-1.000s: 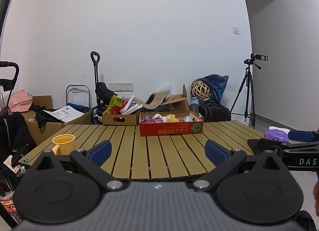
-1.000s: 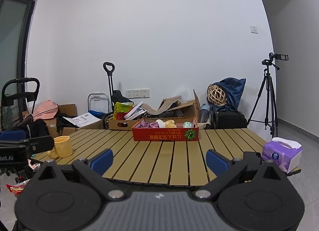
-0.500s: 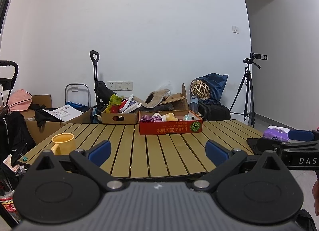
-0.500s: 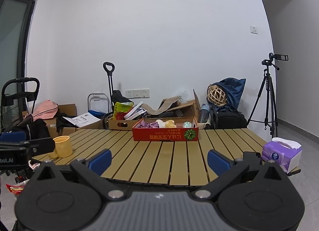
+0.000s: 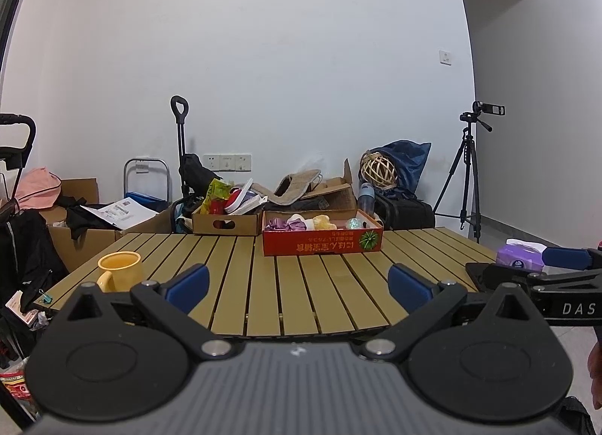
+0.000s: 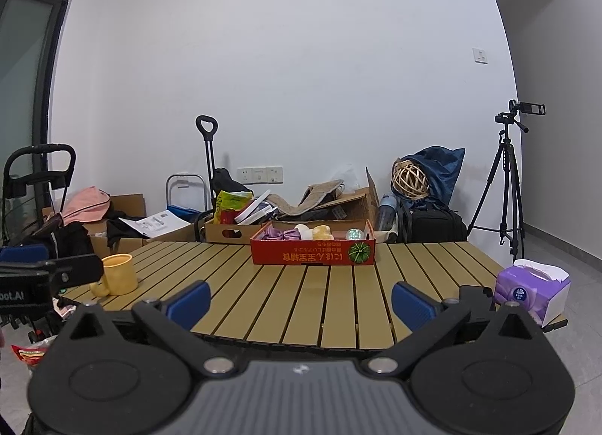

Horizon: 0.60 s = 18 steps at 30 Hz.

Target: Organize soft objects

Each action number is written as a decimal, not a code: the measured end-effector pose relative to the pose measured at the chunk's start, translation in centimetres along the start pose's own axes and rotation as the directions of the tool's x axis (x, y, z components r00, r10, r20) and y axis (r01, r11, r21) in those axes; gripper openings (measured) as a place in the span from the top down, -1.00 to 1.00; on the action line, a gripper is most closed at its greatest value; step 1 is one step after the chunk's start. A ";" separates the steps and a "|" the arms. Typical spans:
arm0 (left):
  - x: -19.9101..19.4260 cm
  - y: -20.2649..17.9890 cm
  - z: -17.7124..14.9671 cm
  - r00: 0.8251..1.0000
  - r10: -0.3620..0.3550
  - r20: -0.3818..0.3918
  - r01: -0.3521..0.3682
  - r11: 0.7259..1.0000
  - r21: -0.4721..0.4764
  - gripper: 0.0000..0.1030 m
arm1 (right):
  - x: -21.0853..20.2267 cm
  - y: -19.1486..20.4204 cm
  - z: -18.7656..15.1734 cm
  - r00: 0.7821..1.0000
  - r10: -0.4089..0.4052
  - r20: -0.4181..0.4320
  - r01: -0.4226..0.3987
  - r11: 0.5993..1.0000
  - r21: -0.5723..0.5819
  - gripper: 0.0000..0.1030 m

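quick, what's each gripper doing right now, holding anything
Left gripper: open, holding nothing, above the table's near edge.
Right gripper: open, holding nothing.

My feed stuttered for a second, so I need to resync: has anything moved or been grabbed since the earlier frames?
Almost nothing. The left gripper drifted slightly, so the red box and yellow mug sit a touch differently in its view. Nothing was grasped or released: both the left and the right gripper keep their jaws open and empty. The soft items stay in the box; the tissue pack is unmoved.
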<state>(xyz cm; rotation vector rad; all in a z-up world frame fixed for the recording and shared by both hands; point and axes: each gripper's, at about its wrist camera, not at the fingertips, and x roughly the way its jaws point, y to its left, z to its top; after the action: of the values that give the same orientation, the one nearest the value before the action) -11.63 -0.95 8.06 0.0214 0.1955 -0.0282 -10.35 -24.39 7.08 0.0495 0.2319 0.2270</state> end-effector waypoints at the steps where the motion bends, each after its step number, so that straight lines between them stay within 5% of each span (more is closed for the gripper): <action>1: 0.0 0.0 0.0 1.000 0.001 0.000 -0.001 1.000 -0.001 -1.00 | 0.0 0.0 0.0 1.000 0.000 -0.001 0.000 1.000 0.000 -1.00; 18: -0.2 0.0 0.2 1.000 0.005 0.004 -0.005 1.000 -0.006 -1.00 | -0.1 -0.2 0.0 1.000 -0.003 0.006 0.003 1.000 -0.004 -1.00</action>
<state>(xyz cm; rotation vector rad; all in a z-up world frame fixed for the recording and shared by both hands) -11.75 -0.93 8.31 0.0161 0.1911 -0.0229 -10.45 -24.61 7.09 0.0461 0.2257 0.2245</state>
